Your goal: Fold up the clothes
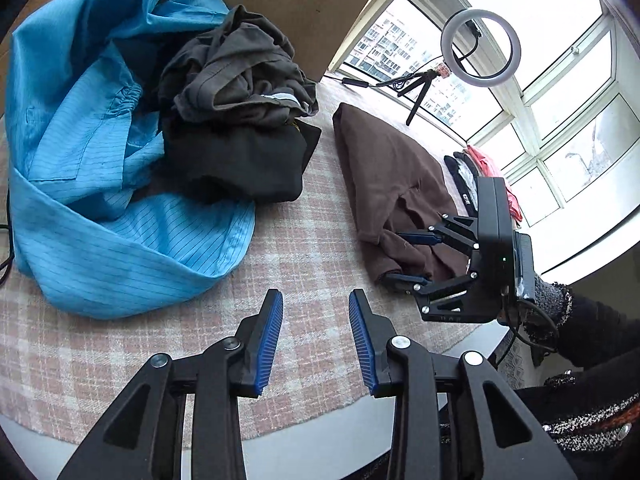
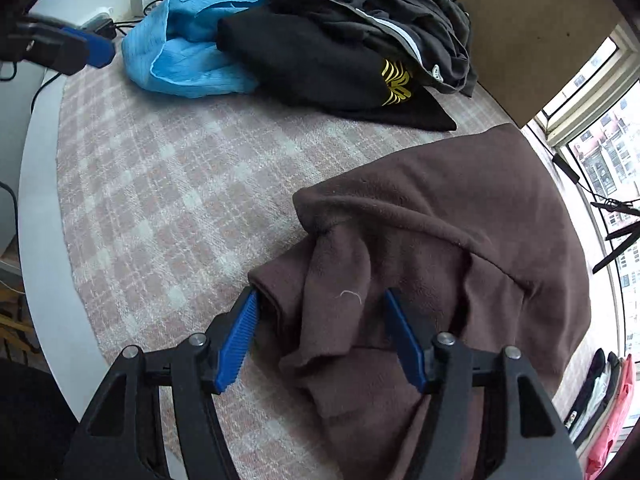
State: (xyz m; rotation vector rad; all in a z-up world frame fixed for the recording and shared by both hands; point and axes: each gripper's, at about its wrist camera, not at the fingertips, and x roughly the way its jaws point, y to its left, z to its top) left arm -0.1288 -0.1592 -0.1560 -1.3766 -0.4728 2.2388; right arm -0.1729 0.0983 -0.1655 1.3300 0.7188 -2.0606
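A brown fleece garment [image 2: 460,216] lies folded on the pink checked cloth; it also shows in the left wrist view [image 1: 392,176]. My right gripper [image 2: 320,300] is open, its blue fingers astride the garment's bunched near corner, low over the cloth. It appears in the left wrist view [image 1: 406,256] at the garment's near end. My left gripper [image 1: 316,300] is open and empty above bare checked cloth, left of the brown garment. Its blue fingertip [image 2: 98,50] shows at the far left in the right wrist view.
A blue striped coat [image 1: 92,200], a grey garment [image 1: 240,72] and a black garment [image 2: 320,64] with a yellow logo are piled at the back. A ring light on a tripod [image 1: 480,48] stands by the window. Folded clothes [image 2: 608,400] lie at the right. The table edge [image 2: 44,200] is rounded.
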